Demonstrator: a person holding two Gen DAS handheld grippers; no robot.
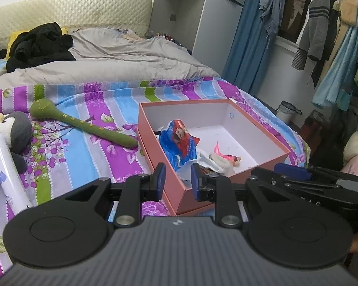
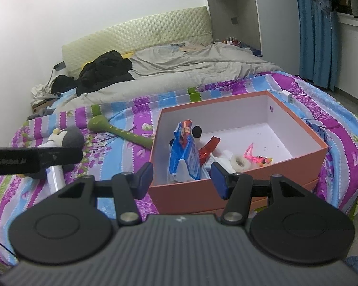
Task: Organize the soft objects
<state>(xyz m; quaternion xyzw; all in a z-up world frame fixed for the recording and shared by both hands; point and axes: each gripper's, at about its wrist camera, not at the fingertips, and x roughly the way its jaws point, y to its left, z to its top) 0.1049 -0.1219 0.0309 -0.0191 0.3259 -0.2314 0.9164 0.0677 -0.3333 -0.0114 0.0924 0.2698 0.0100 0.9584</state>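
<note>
Left wrist view: an open salmon-pink box (image 1: 155, 133) is seen on the striped bedsheet (image 1: 102, 152), its near corner just ahead of the left gripper (image 1: 177, 181). The jaws of this gripper are set narrowly apart and nothing is held between them; the near box wall is seen through the gap. To the left of the box, a strip of bare sheet is left free up to a green plush snake (image 1: 83, 124), whose tail tip lies just beside the box's left wall. Further left, a grey-and-white plush penguin (image 1: 14, 128) lies touching a white bottle (image 1: 4, 166).

Inside the box, a blue-and-red plush doll (image 1: 179, 143) leans near the left wall, with white fabric and a small pink toy (image 1: 226, 156) beside it; the far half of the box floor is left uncovered.

In the right wrist view, the right gripper (image 2: 182, 178) is held above the near edge of the box, tilted downward, jaws about half open and empty. The left gripper's body is seen crossing the left edge of that view, above the penguin.

The bed is backed by a quilted headboard (image 1: 71, 7); a grey duvet (image 1: 131, 54) and black clothing (image 1: 40, 43) are piled behind. Blue curtains (image 1: 248, 35) and hanging clothes are found to the right.
</note>
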